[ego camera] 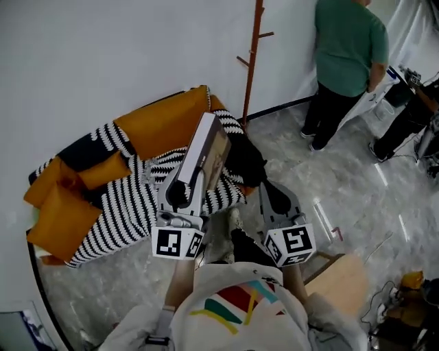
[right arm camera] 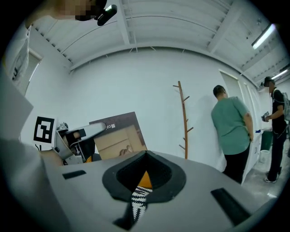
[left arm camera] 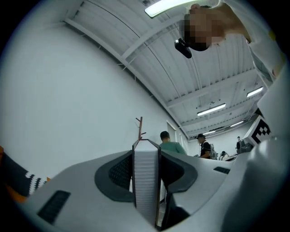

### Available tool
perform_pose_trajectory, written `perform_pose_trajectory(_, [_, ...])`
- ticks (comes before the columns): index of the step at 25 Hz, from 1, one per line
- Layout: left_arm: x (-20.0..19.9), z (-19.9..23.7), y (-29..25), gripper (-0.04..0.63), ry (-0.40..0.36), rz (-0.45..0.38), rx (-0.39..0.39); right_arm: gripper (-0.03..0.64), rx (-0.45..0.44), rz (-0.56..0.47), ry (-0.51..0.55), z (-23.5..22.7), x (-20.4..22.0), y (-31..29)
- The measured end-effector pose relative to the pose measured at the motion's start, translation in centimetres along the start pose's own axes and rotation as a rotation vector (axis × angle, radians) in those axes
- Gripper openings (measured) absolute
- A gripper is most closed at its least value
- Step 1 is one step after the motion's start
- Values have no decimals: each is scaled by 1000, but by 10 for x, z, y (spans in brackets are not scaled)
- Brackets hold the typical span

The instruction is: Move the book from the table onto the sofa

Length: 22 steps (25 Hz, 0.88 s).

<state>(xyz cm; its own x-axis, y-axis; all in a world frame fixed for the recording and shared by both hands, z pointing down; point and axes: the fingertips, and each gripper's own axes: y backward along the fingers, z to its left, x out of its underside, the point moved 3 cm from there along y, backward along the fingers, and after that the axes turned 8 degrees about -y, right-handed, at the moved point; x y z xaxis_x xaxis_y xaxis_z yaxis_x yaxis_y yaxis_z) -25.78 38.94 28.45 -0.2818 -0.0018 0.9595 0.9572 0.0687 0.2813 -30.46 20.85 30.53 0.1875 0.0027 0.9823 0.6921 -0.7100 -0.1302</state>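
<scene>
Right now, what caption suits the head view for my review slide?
The left gripper holds the brown-covered book upright by the orange and black-and-white striped sofa.

Even, bright light from ceiling tubes (left arm camera: 181,7); fisheye edges darken.

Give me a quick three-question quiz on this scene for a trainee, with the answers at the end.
1. True or false: the left gripper is clamped on the book.
2. The loose cushions on the striped sofa are: A green, B orange, C blue.
3. What wooden thing stands against the wall beside the sofa?
Key: 1 true; 2 B; 3 a coat stand.
</scene>
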Motion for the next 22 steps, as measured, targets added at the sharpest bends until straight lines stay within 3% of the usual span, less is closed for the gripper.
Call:
perform_pose_trajectory(12, [28,121,-52,153,-133,92,-287,11,-326,88,-46,14,1,-187])
perform_pose_trajectory(17, [39,167,-74,153,-177,123,-371,11,-401,110,-79,13,7,-254])
perform_pose_trajectory(22, [45,220,-56,153,-202,190,-482,11,-462,165,-114,34,19,-305])
